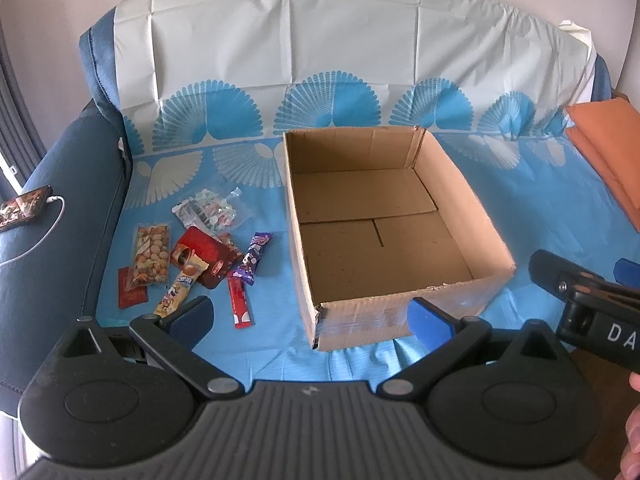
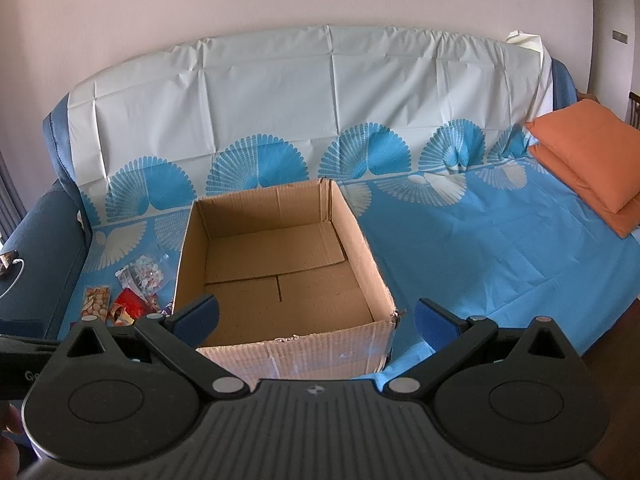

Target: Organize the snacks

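Both grippers, left [image 1: 310,320] and right [image 2: 316,320], hold jaws apart before the cardboard box's [image 1: 360,316] near edge.

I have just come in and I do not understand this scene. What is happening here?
A person holds two grippers over a sofa covered with a blue cloth. Both the left gripper and the right gripper are open and hold nothing. The cardboard box is empty. The snack packets lie in a loose pile on the cloth, left of the box. No sorting has begun.

Bright, even daylight — soft shadows inside the cardboard box [image 1: 384,240], fisheye bending at edges.
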A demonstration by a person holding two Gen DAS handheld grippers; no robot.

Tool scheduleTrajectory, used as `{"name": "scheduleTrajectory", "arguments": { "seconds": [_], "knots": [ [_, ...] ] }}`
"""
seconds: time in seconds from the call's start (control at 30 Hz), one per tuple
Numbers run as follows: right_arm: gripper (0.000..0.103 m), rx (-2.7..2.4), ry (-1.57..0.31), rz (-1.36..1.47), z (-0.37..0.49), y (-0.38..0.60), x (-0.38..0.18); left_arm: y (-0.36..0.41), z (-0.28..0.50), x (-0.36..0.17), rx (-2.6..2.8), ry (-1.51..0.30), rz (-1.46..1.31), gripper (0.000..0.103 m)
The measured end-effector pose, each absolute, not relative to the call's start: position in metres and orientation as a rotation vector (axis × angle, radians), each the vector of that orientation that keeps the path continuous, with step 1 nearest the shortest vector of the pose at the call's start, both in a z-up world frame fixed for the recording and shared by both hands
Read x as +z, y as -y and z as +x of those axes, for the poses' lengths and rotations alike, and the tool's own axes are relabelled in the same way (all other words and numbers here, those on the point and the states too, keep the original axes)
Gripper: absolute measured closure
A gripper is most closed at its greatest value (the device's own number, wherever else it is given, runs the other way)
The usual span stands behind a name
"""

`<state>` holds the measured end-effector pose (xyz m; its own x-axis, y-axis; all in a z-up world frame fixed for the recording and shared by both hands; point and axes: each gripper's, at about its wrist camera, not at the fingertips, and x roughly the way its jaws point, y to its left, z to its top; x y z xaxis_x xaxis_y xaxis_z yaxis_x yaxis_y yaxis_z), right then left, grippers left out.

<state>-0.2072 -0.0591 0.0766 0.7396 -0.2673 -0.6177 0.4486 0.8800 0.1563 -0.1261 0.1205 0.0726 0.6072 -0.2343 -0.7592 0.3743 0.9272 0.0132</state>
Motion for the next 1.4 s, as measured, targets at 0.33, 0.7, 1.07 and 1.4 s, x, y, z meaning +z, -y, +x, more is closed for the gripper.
{"name": "scheduleTrajectory", "arguments": {
  "seconds": [0.33, 0.7, 1.07, 1.4],
  "knots": [
    [0.0, -0.387, -0.636, 0.293, -0.198, 0.052, 0.078, -0.133, -0.117, 0.073, -0.333, -0.857, 0.147, 0.0],
    [0.0, -0.28, -0.647, 0.264, -0.168, 0.018, 0.082, -0.196, -0.091, 0.066, -0.209, -0.879, 0.089, 0.0],
    [0.0, -0.12, -0.71, 0.216, -0.109, -0.047, 0.077, -0.295, -0.056, 0.036, -0.01, -0.948, 0.027, 0.0],
    [0.0, 0.028, -0.775, 0.225, -0.061, -0.097, 0.058, -0.347, -0.025, -0.006, 0.088, -1.044, -0.017, 0.0]
  ]
}}
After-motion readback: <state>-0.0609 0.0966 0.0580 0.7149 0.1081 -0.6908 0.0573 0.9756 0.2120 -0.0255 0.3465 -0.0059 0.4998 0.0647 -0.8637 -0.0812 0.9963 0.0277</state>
